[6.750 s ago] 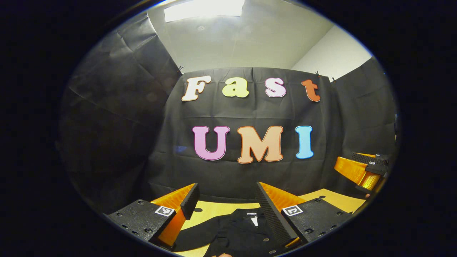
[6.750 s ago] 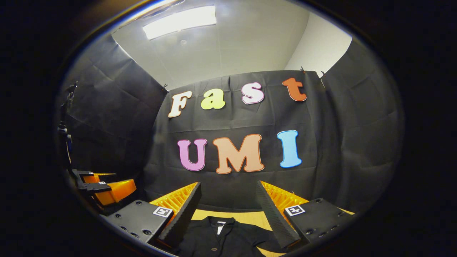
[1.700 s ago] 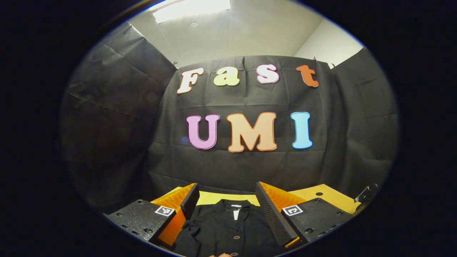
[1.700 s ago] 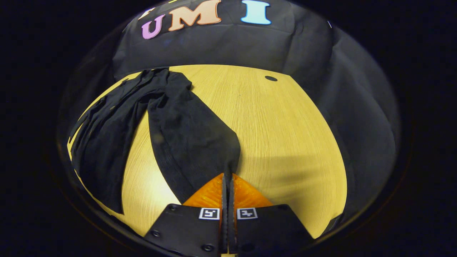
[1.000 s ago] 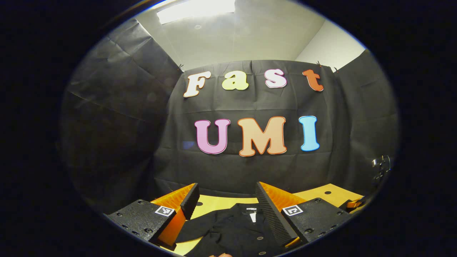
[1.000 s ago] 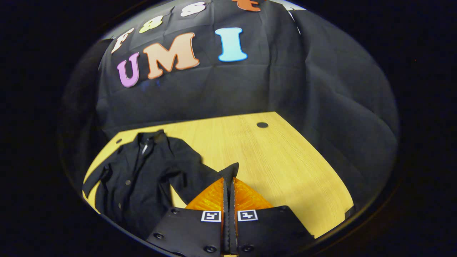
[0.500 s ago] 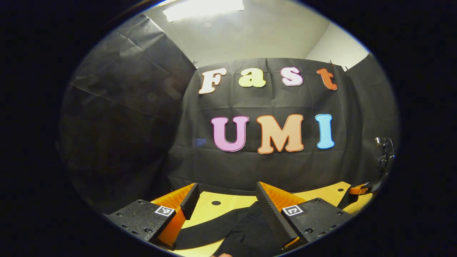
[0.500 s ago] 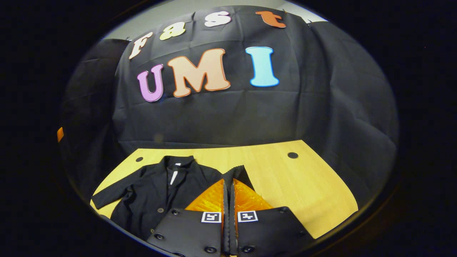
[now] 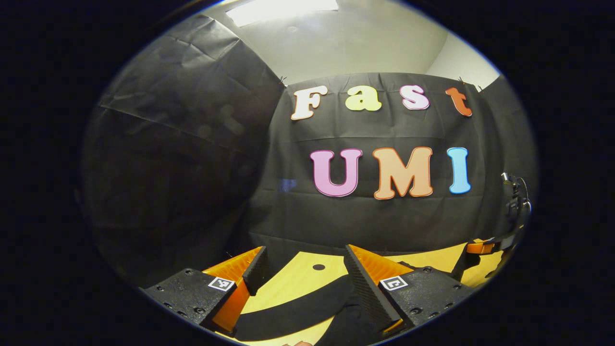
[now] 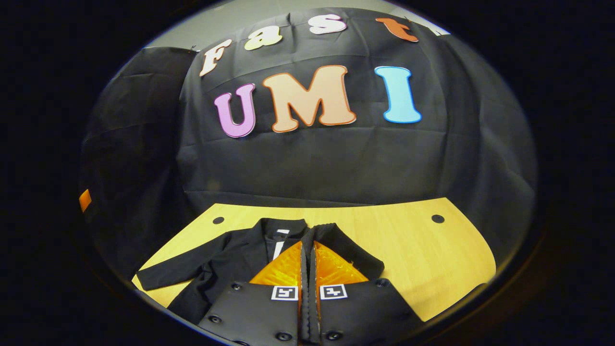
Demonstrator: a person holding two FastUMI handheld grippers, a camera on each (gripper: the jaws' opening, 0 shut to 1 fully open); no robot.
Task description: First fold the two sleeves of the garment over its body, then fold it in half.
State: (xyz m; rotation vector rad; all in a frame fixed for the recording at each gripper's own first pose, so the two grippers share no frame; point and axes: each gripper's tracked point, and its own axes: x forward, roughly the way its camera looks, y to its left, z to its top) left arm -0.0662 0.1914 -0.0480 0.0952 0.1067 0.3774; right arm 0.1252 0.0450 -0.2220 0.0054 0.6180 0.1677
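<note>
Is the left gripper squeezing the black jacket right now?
No. In the left gripper view the left gripper stands wide open, its fingers apart above the jacket's sleeve lying on the table.

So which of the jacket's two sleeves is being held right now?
The sleeve pinched in the shut right hand-held gripper, over the jacket. The other sleeve lies stretched flat on the table, untouched.
</note>
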